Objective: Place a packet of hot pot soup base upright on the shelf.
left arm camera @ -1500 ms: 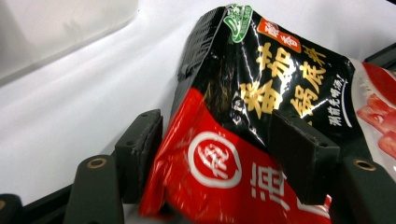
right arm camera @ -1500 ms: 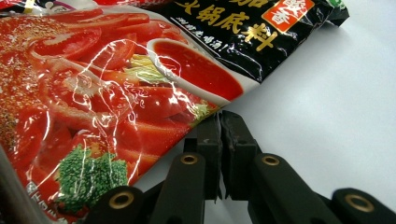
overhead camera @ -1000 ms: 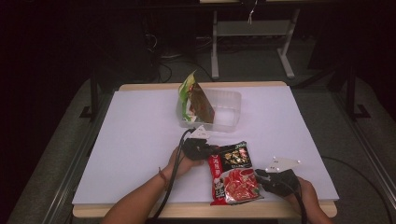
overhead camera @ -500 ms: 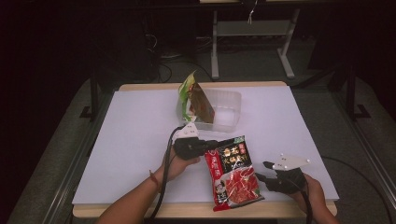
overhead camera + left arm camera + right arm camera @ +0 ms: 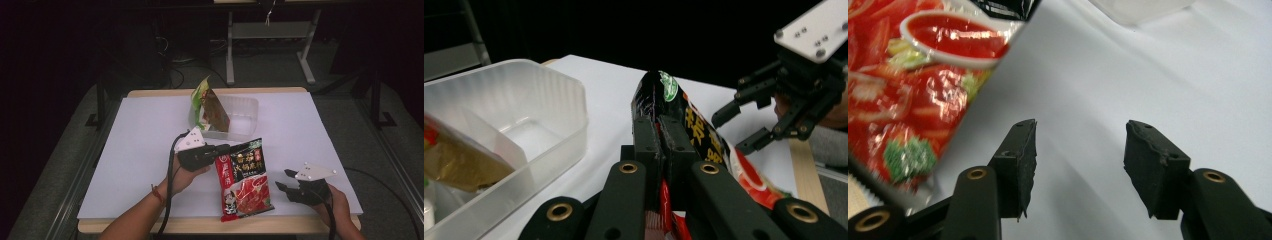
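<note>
Pinching red sauce packet (image 5: pixel 245 180), left gripper (image 5: pixel 659 135) clamped; right gripper (image 5: pixel 285 181) at 3 o'clock, jaws just opened, empty; container (image 5: pixel 549 95) interior seen from left gripper view.

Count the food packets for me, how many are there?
2. A red and black packet is clamped in the left tool above the table. A green and brown packet leans in the clear tub. More may hide behind it.

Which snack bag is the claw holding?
The red-and-black bag, pinched by the left gripper. The green bag leans in the clear tub, untouched.
</note>
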A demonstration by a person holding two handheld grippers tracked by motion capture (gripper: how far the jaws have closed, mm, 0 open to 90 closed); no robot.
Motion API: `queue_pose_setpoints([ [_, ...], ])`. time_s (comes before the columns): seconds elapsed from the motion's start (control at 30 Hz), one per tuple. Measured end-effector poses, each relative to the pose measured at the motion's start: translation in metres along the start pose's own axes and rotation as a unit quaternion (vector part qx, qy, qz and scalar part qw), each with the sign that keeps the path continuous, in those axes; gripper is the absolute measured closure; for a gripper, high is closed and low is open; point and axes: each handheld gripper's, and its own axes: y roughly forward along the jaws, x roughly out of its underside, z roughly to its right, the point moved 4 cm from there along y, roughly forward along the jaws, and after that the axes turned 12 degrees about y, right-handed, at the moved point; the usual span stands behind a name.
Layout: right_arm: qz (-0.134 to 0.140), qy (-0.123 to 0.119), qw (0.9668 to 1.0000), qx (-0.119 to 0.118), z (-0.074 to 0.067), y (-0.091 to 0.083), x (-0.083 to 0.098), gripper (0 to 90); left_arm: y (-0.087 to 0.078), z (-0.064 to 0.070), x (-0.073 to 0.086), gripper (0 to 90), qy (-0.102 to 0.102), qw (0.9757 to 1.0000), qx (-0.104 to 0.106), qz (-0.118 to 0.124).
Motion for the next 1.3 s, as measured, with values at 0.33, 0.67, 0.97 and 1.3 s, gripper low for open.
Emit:
queue_pose_setpoints([
  [0.33, 0.005, 0.007, 0.9999, 0.006, 0.006, -0.003, 0.001, 46.1, -0.009, -0.003, -0.010, 87.7, 0.015, 0.9996, -0.018, 0.014],
  [0.67, 0.007, 0.014, 0.9998, 0.008, 0.009, -0.007, 0.005, 45.9, -0.021, 0.000, -0.029, 88.4, 0.030, 0.9979, -0.036, 0.044],
  [0.97, 0.006, 0.017, 0.9997, 0.014, 0.009, -0.008, 0.006, 45.9, -0.025, -0.004, -0.045, 88.9, 0.059, 0.9948, -0.061, 0.056],
  [1.3, 0.004, 0.022, 0.9996, 0.017, 0.011, -0.008, 0.008, 45.9, -0.022, -0.012, -0.064, 89.4, 0.085, 0.9922, -0.075, 0.052],
])
